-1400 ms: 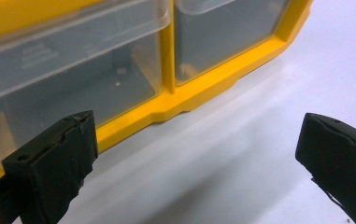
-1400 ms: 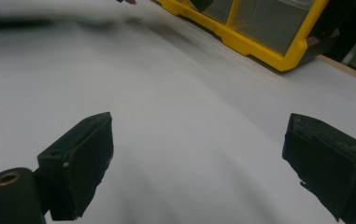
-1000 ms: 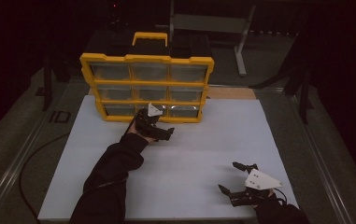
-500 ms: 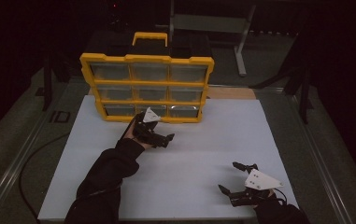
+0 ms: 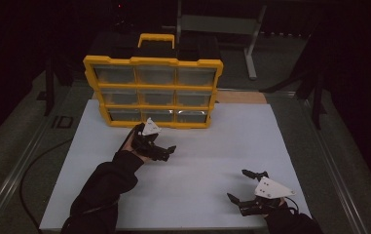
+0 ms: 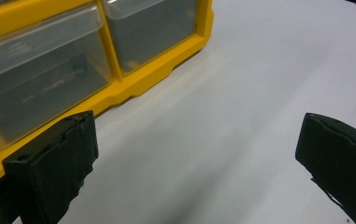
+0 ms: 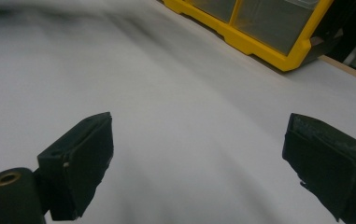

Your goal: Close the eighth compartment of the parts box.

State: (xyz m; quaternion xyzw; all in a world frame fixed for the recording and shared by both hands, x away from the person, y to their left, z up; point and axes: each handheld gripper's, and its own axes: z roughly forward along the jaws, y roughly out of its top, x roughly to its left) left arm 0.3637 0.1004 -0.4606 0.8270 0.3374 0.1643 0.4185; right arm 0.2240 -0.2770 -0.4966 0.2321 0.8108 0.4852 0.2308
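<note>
A yellow organizer (image 5: 154, 90) with clear drawers in three rows stands upright at the back of the white mat (image 5: 207, 146), a black-and-yellow handle on top. My left gripper (image 5: 166, 152) hovers just in front of its bottom row, open with nothing between the jaws. In the left gripper view the organizer's lower drawers (image 6: 49, 79) lie just beyond the wide-apart jaws of this gripper (image 6: 196, 158). My right gripper (image 5: 238, 185) sits low near the mat's front right, open and holding nothing. The right gripper view shows its spread jaws (image 7: 196, 163) over bare mat, the organizer (image 7: 259, 28) far off.
A strip of wooden tabletop (image 5: 241, 96) shows behind the mat at the right. A grey metal stand (image 5: 251, 44) is on the floor beyond the table. A dark cable (image 5: 37, 165) trails along the left side. The surroundings are dark.
My left gripper has drawn back a little from the organizer's bottom row toward the near side. The right gripper has stayed put.
</note>
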